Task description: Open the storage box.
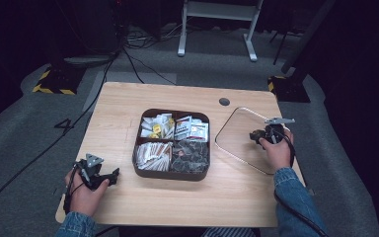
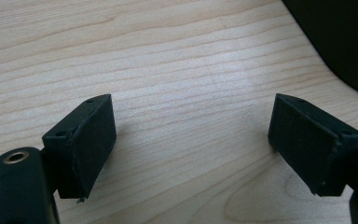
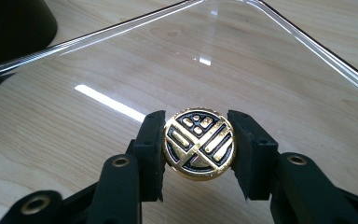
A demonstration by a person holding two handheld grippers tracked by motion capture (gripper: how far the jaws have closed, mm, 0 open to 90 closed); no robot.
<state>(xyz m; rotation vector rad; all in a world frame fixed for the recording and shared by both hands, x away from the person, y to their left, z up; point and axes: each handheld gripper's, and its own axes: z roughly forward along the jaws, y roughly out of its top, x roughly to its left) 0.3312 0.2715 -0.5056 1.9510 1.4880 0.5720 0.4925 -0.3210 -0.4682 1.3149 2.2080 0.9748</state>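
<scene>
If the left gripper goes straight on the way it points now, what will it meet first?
Probably the dark tray. The left gripper, jaws open and empty, points low across bare table, and the tray's wall stands ahead toward the right. Depth is unclear, so it might scrape the wood first.

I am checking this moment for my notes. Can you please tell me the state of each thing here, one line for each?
Lid: off the box, lying flat on the table beside it.
Knob: gold and black, clamped between the right gripper's pads.
Box: open, all four compartments filled.
Right gripper: shut on the knob.
Left gripper: open, holding nothing, over bare table.
</scene>
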